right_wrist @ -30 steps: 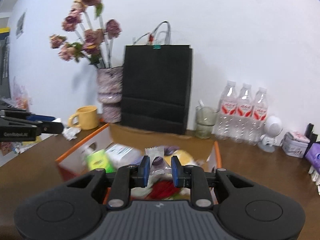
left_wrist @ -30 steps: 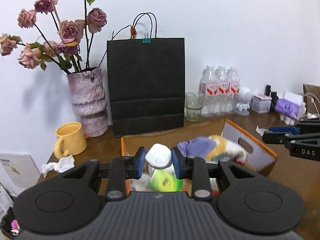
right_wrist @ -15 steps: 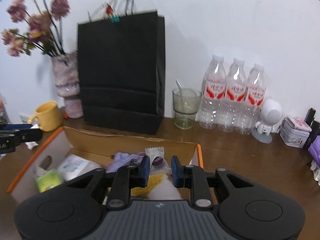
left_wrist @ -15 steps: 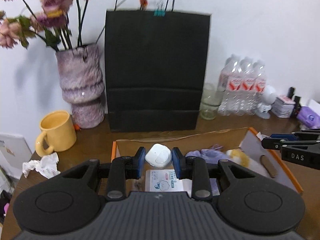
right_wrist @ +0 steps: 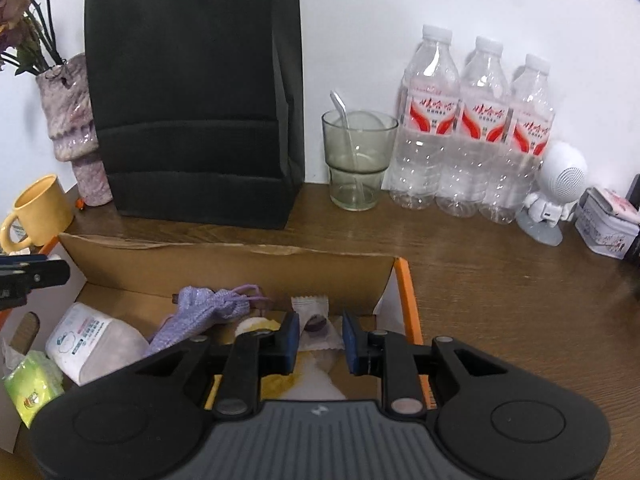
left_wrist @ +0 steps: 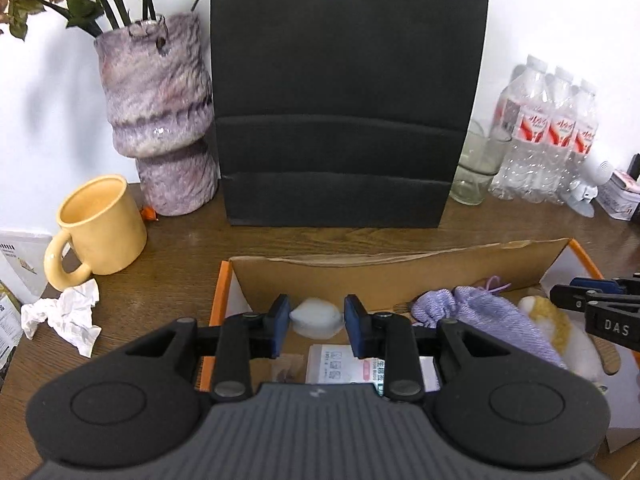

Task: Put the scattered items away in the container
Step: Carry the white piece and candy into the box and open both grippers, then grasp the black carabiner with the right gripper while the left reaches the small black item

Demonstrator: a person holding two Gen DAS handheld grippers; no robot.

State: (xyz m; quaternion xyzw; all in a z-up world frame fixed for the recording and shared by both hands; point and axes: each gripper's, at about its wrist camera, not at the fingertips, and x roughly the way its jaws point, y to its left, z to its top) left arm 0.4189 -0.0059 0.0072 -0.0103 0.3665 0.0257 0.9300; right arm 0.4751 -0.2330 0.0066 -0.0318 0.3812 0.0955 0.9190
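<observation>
Change since the earlier frames: both grippers have dropped forward over the cardboard box [left_wrist: 400,270]; the black paper bag [left_wrist: 344,92] now fills the upper view and the box floor lies directly under the jaws.

Left gripper [left_wrist: 317,320]: jaws narrowly apart, blue pads pressed on either side of a small white rounded case [left_wrist: 316,317], held above the box's left end. Below the jaws: a white printed packet [left_wrist: 344,364]. Right of the jaws: a lilac knitted pouch [left_wrist: 472,310], then a yellow-and-white plush item [left_wrist: 556,328].

Right gripper [right_wrist: 319,334]: jaws narrowly apart, closed on a wrapped sweet with a purple centre [right_wrist: 314,320], held over the box's right end, just inside the orange rim. Left of the jaws: the lilac pouch, a white packet, a green packet [right_wrist: 32,380].

Outside the box, beyond the jaws: yellow mug [left_wrist: 100,232], mottled purple vase [left_wrist: 160,120], crumpled tissue [left_wrist: 64,314], glass tumbler [right_wrist: 358,160], three water bottles [right_wrist: 472,136], white astronaut figure [right_wrist: 556,196].
</observation>
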